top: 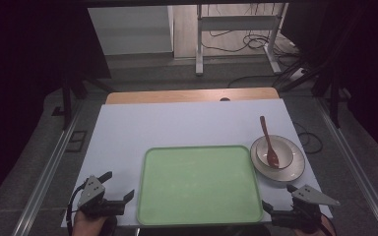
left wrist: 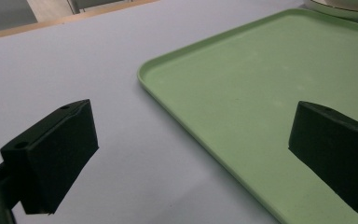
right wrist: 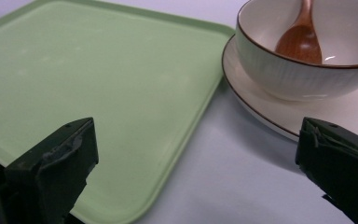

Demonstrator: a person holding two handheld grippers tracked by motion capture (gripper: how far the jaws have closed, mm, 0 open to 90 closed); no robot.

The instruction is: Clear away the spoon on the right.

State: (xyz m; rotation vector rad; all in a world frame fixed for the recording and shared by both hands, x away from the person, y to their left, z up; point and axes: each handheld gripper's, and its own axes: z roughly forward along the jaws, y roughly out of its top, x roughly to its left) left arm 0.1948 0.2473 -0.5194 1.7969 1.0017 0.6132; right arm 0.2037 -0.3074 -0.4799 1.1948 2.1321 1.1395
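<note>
We see white table, wooden strip along far edge. Green tray at near centre, bare. Just right of tray: cream plate with dark rim, bowl sitting on it. Brown wooden spoon rests in bowl, handle leaning toward far side. Cables on floor beyond table.

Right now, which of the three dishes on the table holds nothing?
The green tray: its surface is bare. The plate carries the bowl, and the bowl holds the wooden spoon.
</note>
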